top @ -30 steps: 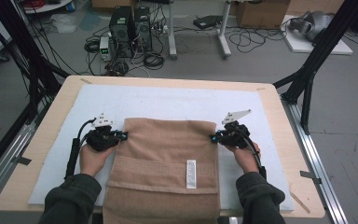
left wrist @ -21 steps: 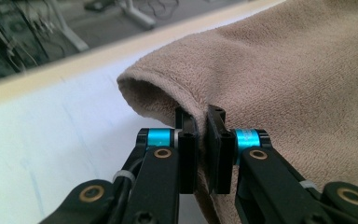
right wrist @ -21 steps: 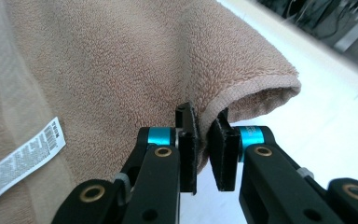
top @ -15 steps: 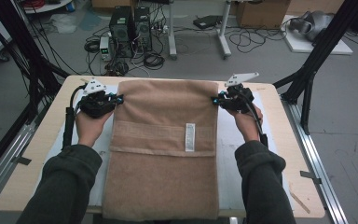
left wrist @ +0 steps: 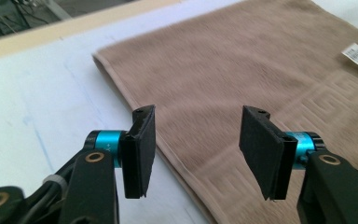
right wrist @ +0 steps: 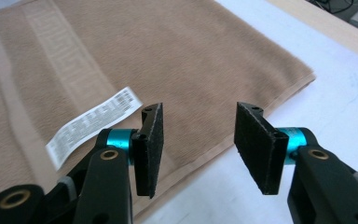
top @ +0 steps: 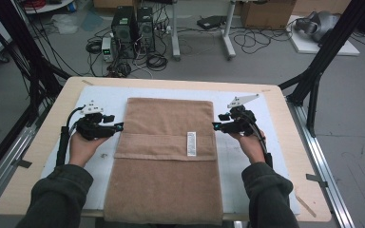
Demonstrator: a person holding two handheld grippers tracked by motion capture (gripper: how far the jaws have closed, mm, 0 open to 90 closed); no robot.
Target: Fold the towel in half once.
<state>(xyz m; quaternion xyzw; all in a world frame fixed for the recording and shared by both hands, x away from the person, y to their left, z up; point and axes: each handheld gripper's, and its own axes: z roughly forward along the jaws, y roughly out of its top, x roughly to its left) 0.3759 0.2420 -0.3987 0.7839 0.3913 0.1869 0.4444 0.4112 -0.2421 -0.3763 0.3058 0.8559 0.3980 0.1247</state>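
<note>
A brown towel (top: pixel 168 161) lies flat on the white mat (top: pixel 247 156), its near end hanging over the table's front edge. A white label (top: pixel 191 143) sits on a fold band across its middle. My left gripper (top: pixel 119 127) hovers at the towel's left edge, and my right gripper (top: pixel 216 126) at its right edge. In the left gripper view the left gripper (left wrist: pixel 196 140) stands open over the hem of the towel (left wrist: pixel 242 70). The right gripper (right wrist: pixel 198 140) is likewise open above the towel (right wrist: pixel 168 46), next to the label (right wrist: pixel 93 123). Both pairs of jaws have just been opening, with nothing gripped.
The mat covers a wooden table (top: pixel 285 118). Black frame posts (top: pixel 328 52) rise at the table's far left and far right corners. Computers and cables (top: pixel 133 28) lie on the floor beyond the far edge.
Both grippers carried the towel's upper layer away from the person and spread it flat. They then let go, opened, and drew back toward the person along the towel's sides.
</note>
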